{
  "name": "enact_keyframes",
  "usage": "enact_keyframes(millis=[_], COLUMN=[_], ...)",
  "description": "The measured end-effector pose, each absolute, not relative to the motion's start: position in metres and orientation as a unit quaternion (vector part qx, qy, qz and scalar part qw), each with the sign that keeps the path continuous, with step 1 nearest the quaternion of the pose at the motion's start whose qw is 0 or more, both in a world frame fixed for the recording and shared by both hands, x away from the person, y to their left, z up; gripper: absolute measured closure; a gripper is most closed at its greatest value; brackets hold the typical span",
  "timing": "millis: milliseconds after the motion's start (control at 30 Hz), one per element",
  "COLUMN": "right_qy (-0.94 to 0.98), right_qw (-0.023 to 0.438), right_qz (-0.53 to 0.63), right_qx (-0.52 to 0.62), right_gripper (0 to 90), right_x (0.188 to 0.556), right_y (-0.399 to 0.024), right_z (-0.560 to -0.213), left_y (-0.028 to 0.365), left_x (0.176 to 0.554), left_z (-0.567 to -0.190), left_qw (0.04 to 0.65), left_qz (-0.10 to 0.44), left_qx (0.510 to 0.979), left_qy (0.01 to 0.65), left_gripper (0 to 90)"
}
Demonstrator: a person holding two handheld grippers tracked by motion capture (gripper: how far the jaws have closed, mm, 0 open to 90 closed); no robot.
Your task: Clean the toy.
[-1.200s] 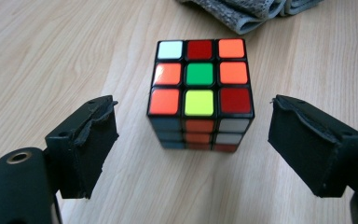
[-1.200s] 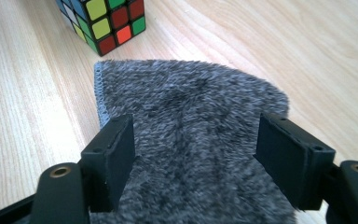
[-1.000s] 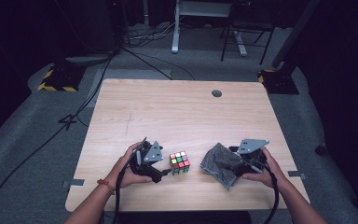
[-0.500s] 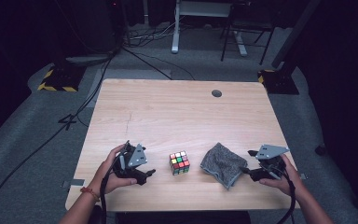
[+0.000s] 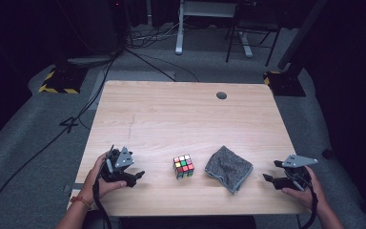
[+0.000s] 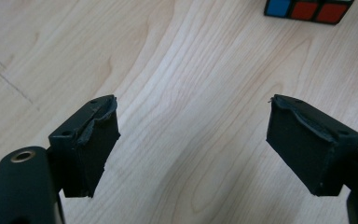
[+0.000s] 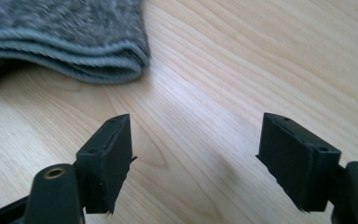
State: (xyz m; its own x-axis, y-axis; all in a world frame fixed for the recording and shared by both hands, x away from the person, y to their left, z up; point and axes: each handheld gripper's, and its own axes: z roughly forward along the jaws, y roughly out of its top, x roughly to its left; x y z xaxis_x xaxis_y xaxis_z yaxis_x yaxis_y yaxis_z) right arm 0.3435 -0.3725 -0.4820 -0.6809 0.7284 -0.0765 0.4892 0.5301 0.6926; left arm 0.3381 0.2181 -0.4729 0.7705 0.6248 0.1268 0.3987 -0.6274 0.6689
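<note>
Plainly both tools, left tool [image 5: 134, 175] and right tool [image 5: 268, 178], apart and empty; cube [image 5: 183, 166] seemingly unlabelled.

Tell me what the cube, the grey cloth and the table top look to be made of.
Cube: probably hard plastic, with glossy coloured squares in a black grid. Grey cloth: looks like soft knit or terry fabric, matte, with a fuzzy nap and a stitched, folded hem in the right gripper view. Table top: pale wood or wood-look laminate, smooth with a slight sheen and flowing grain lines.

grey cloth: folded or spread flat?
Folded. The grey cloth lies bunched in a compact shape beside the puzzle cube; the right gripper view shows stacked hemmed layers at its edge.
</note>
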Motion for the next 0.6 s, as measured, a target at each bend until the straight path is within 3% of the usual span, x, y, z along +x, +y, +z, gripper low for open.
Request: enact_keyframes(millis=[400, 600], right_qy=[0.826, 0.816], right_qw=[0.178, 0.185], right_qz=[0.350, 0.361], right_qx=[0.405, 0.411], right_gripper=[21.6, 19.8], right_x=[0.350, 0.349], right_y=[-0.388, -0.387], right_z=[-0.500, -0.503], left_y=[0.236, 0.243], left_x=[0.341, 0.341], left_z=[-0.495, -0.503], left_qw=[0.315, 0.344], left_qz=[0.137, 0.117], left_qx=[0.886, 0.871], left_qy=[0.311, 0.330], left_gripper=[16.8, 15.5])
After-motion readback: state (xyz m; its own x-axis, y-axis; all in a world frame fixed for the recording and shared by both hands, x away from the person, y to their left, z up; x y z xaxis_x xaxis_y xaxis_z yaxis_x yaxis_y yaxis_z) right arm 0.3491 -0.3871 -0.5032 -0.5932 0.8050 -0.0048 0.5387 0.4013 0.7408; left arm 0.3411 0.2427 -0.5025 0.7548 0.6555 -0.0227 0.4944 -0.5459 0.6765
